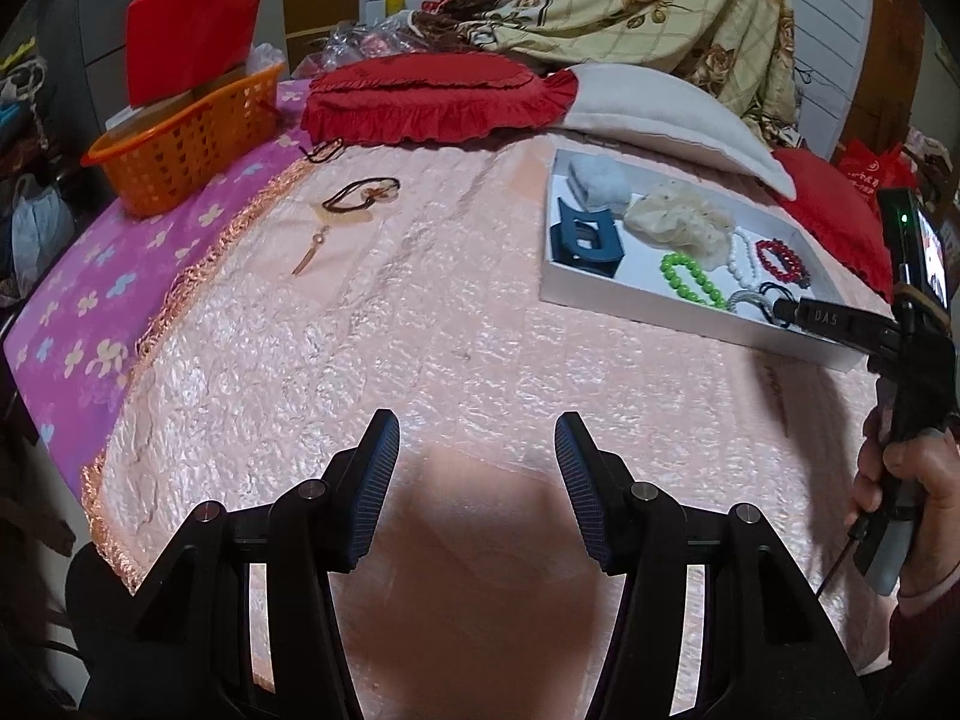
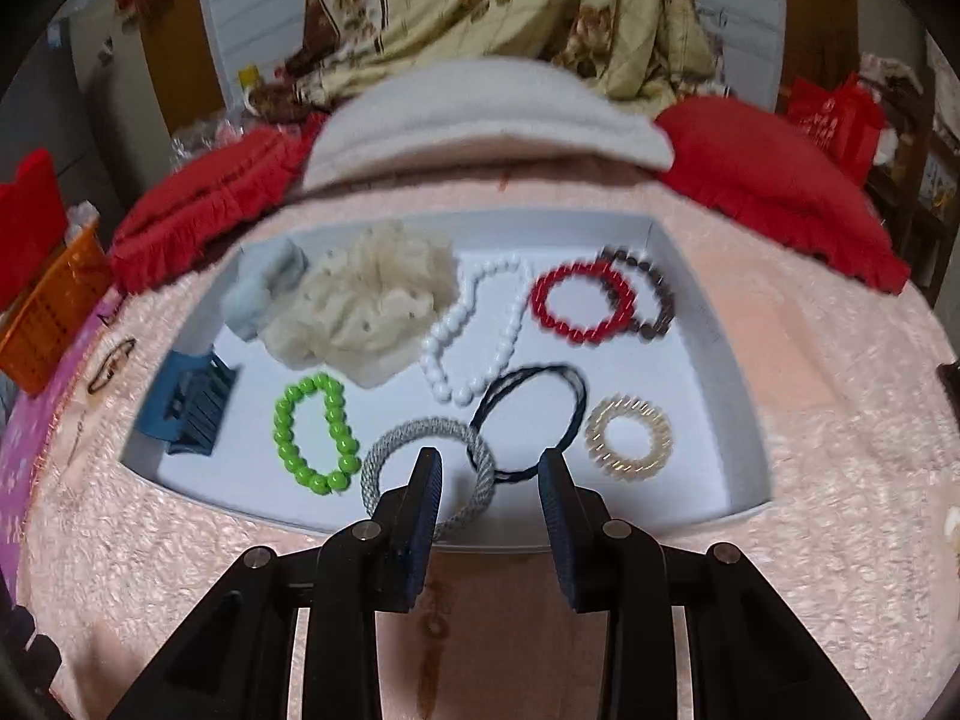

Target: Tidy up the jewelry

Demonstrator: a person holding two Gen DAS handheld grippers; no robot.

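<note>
- I work over a bed covered with a pink quilted bedspread (image 1: 336, 360); red pillows and a flowered blanket lie behind.
- At the far left an orange basket (image 1: 186, 138) stands on the purple sheet.
- On the bedspread, well apart from the tray, a brown hair tie (image 1: 360, 192) and a thin gold pendant (image 1: 312, 252) are not sorted yet.
- My left gripper (image 1: 477, 450) hovers over bare bedspread, its jaws wide apart and empty.
- The white tray (image 2: 708, 492) holds the rest: blue claw clip (image 2: 192, 414), cream scrunchie (image 2: 366, 306), green, white and red bead bracelets, grey and dark hair ties.
- My right gripper (image 2: 489, 468) is at the tray's near edge, its jaws narrow with nothing between them.
- I think the loose pieces are next: I should come down low and pinch the hair tie band itself, not the bedspread.
</note>
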